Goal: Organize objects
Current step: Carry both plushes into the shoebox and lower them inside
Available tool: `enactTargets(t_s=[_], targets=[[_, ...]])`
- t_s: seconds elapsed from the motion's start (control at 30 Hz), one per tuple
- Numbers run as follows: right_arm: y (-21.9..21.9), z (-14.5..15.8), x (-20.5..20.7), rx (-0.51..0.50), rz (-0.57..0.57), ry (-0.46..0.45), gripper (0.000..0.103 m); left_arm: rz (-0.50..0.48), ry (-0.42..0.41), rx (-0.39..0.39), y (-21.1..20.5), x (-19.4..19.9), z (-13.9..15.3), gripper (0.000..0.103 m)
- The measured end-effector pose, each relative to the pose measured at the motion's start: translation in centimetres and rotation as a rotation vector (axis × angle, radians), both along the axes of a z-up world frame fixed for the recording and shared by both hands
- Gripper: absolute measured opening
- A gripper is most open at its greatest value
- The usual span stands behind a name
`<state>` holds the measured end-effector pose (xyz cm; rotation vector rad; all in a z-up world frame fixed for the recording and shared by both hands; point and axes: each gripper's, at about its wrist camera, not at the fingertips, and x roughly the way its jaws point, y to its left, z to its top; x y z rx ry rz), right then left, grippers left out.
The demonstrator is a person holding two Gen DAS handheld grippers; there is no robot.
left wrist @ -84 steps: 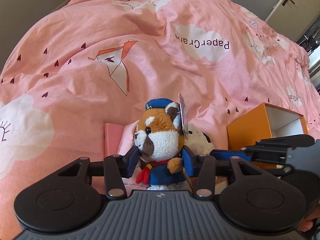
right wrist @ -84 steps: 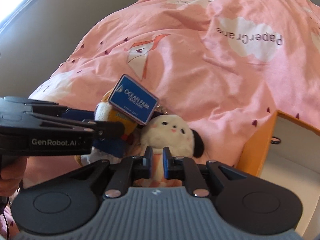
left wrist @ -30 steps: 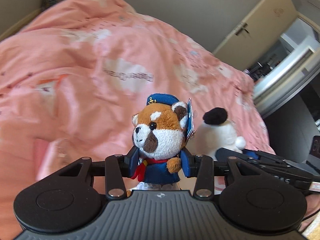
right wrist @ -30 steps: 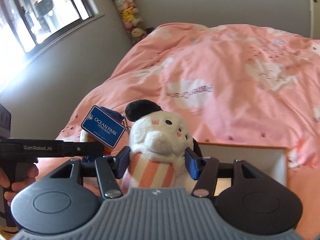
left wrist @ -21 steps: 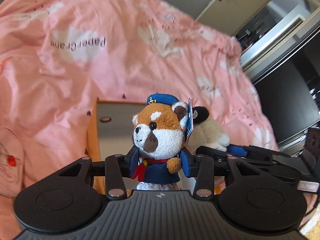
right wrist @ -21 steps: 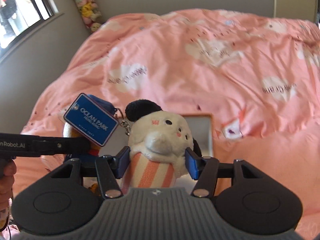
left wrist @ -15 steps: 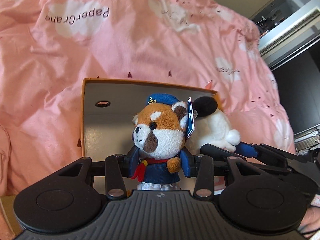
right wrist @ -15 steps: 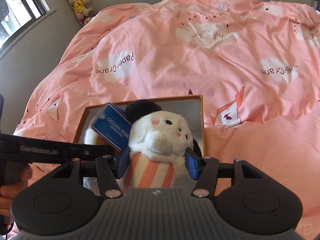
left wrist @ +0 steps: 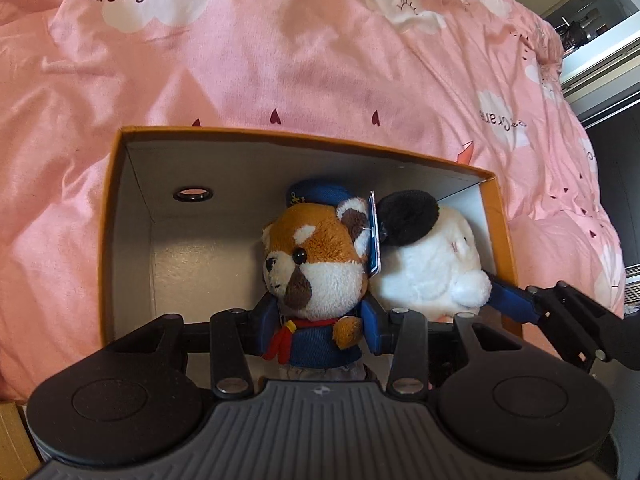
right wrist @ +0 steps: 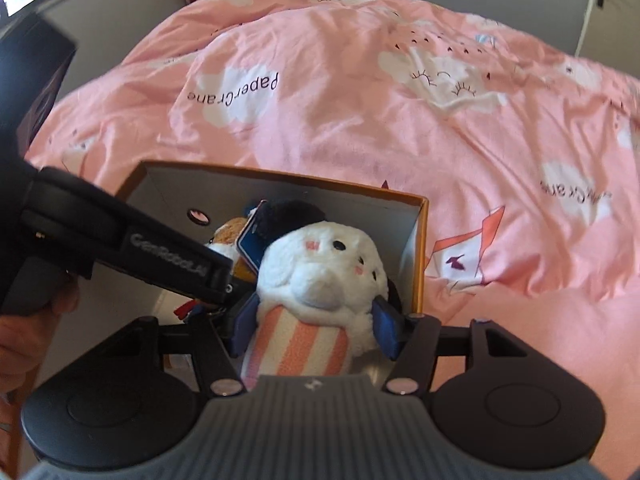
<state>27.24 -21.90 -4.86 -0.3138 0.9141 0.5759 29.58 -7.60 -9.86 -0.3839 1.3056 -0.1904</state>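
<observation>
A small red-panda plush toy (left wrist: 316,268) with orange-and-white fur, a brown muzzle patch, a blue sailor cap, a blue jacket and a red neckerchief sits upright inside an open orange cardboard box with a pale lining (left wrist: 120,216), which lies on a pink quilt printed with white clouds and paper cranes (left wrist: 280,60). A blue hang tag (left wrist: 373,236) dangles by its ear. Touching its side is a round white plush toy with a black ear, pink cheeks and an orange-and-white striped body (right wrist: 320,280), also down in the box, toward its right wall. That makes two plush toys, one box and two grippers. The left gripper (left wrist: 318,322) has its blue pads pressed against both sides of the red panda's jacket, pinching it. The right gripper (right wrist: 316,330) has just been opening its jaws with the white plush between them; the blue pads look to stand just beside the plush's flanks, and whether they press on it cannot be told.
</observation>
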Motion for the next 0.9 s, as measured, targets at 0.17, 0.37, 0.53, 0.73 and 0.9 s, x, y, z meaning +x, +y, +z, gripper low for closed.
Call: enactTargets(t_s=[0.17,0.37,0.53,0.73,0.9], targets=[[1.0,-0.6,0.2,-0.086,0.031,-0.004,0.063,-0.029,0.002,0.038,-0.6,0.2,-0.5,0.049],[1.4,-1.0,-0.3,-0.137,0.080,-0.025,0.065,-0.088,0.007,0.078,-1.2,0.2,-0.7,0.053],[1.5,-1.1,-1.3,-0.204,0.157,-0.066,0.067,-0.131,-0.012,0.060,-1.6,0.2,-1.1,0.066],[0.4,0.1,-1.4,-0.154,0.184,-0.034,0.062,-0.156,-0.019,0.048,-1.5,-0.2,0.0,0.067],[-0.6,1.0,-2.1,-0.132,0.218,-0.021,0.051,-0.211,-0.052,0.011,-0.7,-1.0,2.0,0.057]])
